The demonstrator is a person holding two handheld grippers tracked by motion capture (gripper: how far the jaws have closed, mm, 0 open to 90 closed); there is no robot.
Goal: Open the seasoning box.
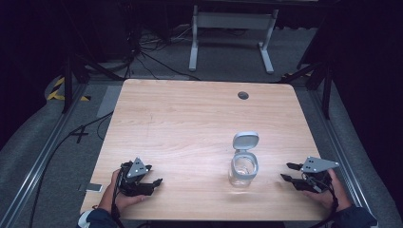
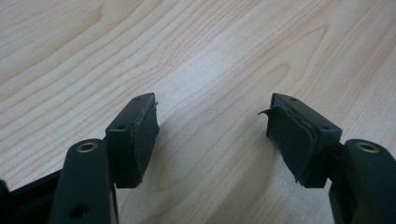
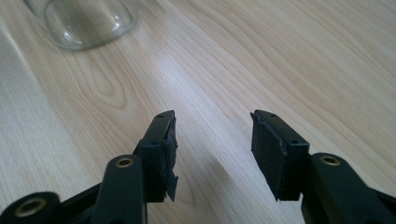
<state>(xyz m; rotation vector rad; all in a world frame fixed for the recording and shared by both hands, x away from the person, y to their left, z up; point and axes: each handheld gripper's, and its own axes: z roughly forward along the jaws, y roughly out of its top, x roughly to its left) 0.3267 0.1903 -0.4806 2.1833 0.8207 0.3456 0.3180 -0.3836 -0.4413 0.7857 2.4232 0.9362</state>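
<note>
Wooden table, light grain, with a small dark round grommet near its far edge; on it, right of centre toward the near side, one clear glass jar, upright, its grey hinged lid flipped open and standing up behind the mouth. Left gripper, held at the near left corner: jaws spread wide, empty, over bare wood. Right gripper, held at the near right, near the jar but apart from it: jaws spread wide, empty, the jar's base showing ahead of them.
</note>
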